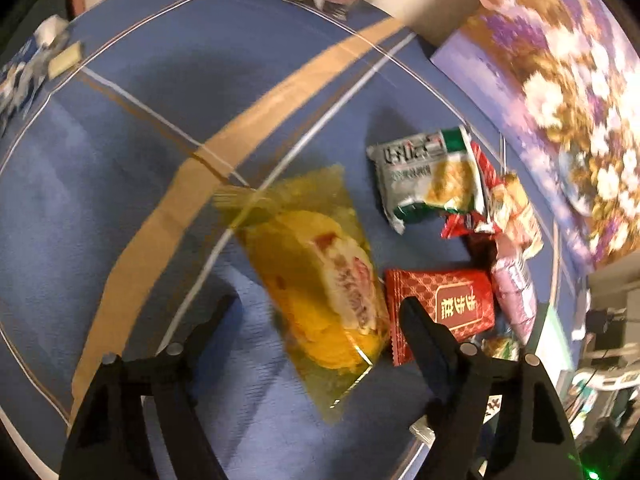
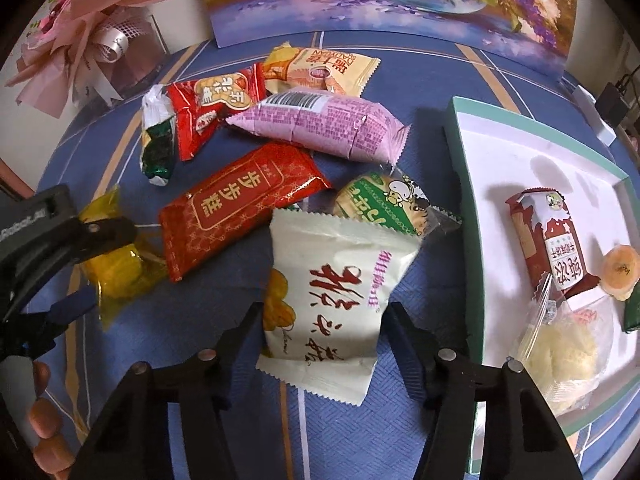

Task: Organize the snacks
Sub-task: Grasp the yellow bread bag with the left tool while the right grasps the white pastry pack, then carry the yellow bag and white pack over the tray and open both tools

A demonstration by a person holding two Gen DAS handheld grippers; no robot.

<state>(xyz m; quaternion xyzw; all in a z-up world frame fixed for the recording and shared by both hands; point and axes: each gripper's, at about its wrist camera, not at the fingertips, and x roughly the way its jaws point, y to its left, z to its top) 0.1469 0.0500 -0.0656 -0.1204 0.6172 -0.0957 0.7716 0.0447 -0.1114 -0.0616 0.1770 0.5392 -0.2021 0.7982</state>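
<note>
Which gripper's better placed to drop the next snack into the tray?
Right. The right gripper straddles the white packet beside the tray; the left gripper straddles the yellow packet farther away.

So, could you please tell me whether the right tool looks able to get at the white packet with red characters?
Probably yes: the right tool already straddles the white packet, a finger on either side, and nothing lies over the packet's near end.

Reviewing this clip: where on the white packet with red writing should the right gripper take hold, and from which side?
Across the white packet's near half, from above. It lies flat between the right gripper's fingers, its long sides facing them, free of the green packet behind.
</note>
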